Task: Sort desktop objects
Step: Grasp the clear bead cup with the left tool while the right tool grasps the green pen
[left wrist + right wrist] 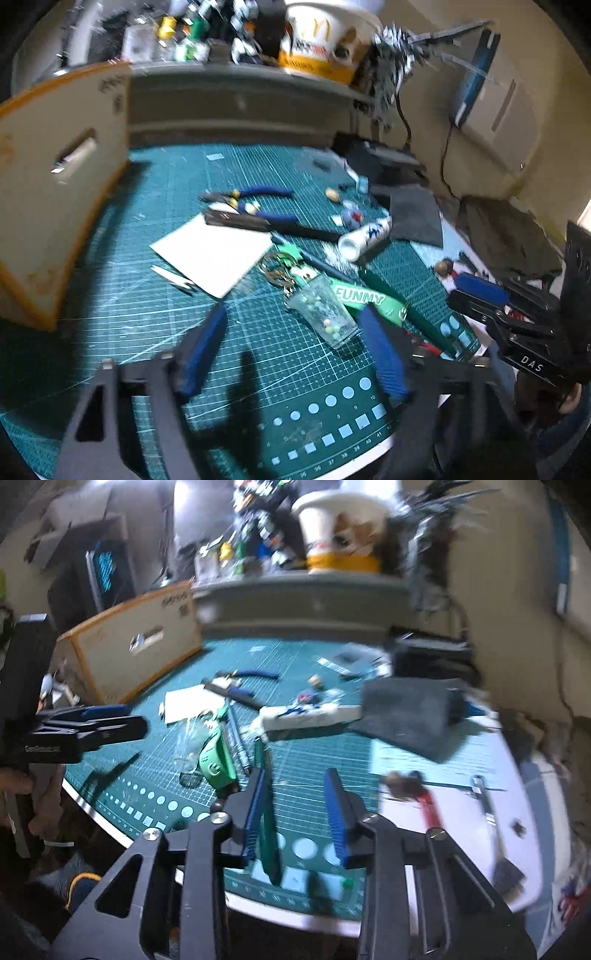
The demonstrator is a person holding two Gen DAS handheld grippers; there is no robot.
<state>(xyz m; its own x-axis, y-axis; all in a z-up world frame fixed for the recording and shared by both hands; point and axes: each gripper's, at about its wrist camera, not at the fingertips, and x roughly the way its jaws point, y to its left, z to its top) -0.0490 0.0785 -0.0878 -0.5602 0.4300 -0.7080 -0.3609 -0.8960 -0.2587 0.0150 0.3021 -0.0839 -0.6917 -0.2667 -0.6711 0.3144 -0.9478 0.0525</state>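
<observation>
My left gripper (pixel 295 332) is open and empty above the green cutting mat (pixel 147 295). Just ahead of it lie a clear bag of beads (pixel 325 314) and a green "FUNNY" lanyard (pixel 369 299) with a key ring. Further off lie white paper (pixel 214 251), blue-handled pliers (pixel 258 203) and a white tube (pixel 364 238). My right gripper (pixel 297 805) is open; a dark green ruler (pixel 267 812) stands on edge against its left pad (pixel 255 812). The lanyard (pixel 216 757) and the tube (pixel 310 714) lie ahead of it.
An orange-edged box (pixel 44 206) stands at the left of the mat. A shelf (pixel 240 96) with a paper bucket and clutter runs along the back. A dark grey cloth (pixel 413 712) and a red-handled tool (pixel 428 805) lie on the right.
</observation>
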